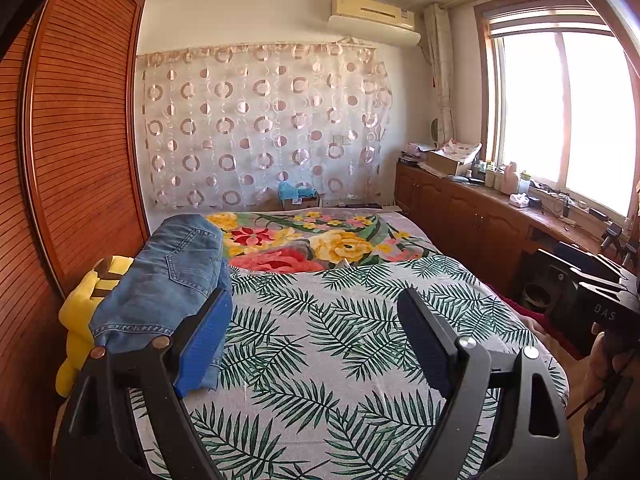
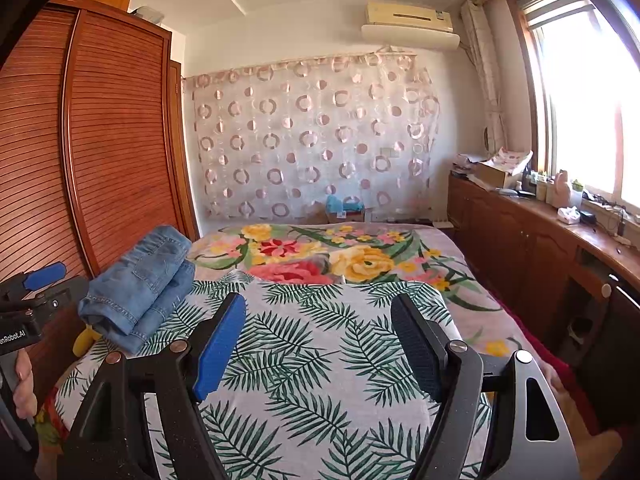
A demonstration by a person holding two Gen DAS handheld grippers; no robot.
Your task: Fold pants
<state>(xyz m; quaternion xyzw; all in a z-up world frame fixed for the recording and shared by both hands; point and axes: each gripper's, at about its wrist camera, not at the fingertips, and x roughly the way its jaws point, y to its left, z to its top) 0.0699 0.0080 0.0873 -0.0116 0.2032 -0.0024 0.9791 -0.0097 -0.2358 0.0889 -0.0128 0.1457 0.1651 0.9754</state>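
Folded blue jeans (image 1: 168,280) lie in a pile at the left side of the bed (image 1: 340,340), partly over a yellow plush toy (image 1: 80,312). They also show in the right wrist view (image 2: 140,284). My left gripper (image 1: 316,304) is open and empty, above the leaf-print cover, just right of the jeans. My right gripper (image 2: 318,312) is open and empty over the middle of the bed (image 2: 320,360). The left gripper's body (image 2: 36,292) shows at the left edge of the right wrist view.
A slatted wooden wardrobe (image 1: 80,140) stands along the bed's left side. A wooden cabinet (image 1: 480,216) with clutter runs under the window at right. A flower-print blanket (image 1: 304,244) covers the far half of the bed. A box (image 1: 300,198) sits against the curtain wall.
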